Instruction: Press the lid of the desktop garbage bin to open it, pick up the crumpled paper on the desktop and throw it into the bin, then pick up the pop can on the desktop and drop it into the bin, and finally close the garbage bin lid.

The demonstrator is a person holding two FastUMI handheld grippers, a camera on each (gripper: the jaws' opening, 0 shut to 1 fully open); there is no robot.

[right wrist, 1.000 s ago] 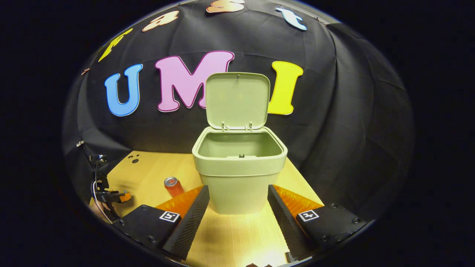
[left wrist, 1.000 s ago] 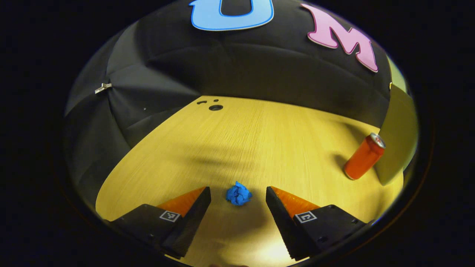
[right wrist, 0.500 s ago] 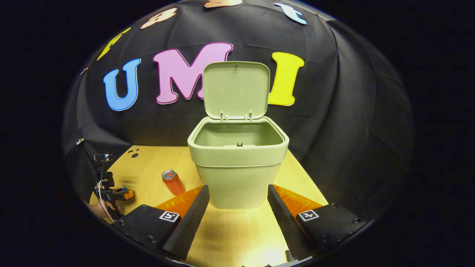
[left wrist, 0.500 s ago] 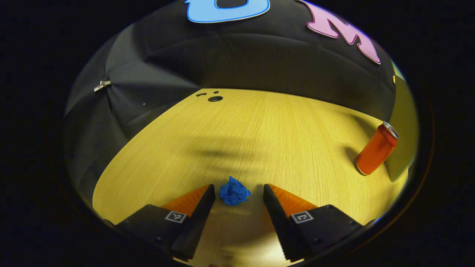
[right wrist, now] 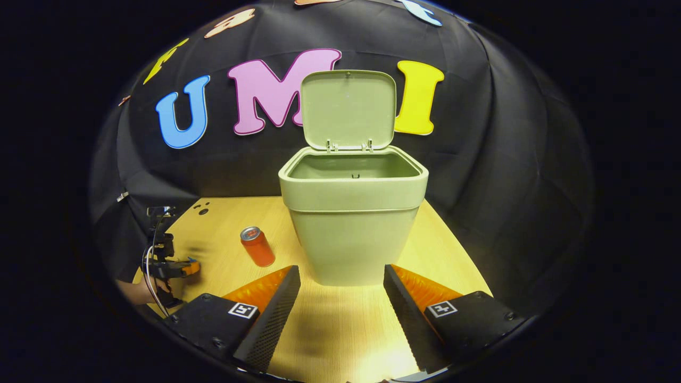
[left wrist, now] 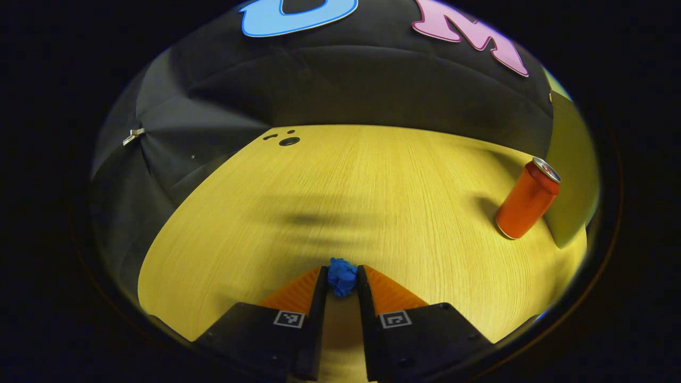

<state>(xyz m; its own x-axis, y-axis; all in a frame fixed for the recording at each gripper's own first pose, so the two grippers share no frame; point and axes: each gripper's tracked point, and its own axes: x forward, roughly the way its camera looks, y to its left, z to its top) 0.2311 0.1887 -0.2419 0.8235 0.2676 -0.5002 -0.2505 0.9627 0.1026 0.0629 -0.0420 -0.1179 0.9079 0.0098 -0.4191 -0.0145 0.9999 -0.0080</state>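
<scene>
We see the left gripper (left wrist: 342, 279) low on the wooden surface (left wrist: 372, 186), its 2 fingers pinched in on the blue crumpled paper (left wrist: 341, 275) right at the tips, while the orange pop can (left wrist: 526, 199) stands upright well off to its right, just beside the green bin (left wrist: 572, 175). Over in the right gripper view, the right gripper (right wrist: 340, 290) hangs wide apart and holds nothing, facing the bin with its lid (right wrist: 348, 109) up.
</scene>
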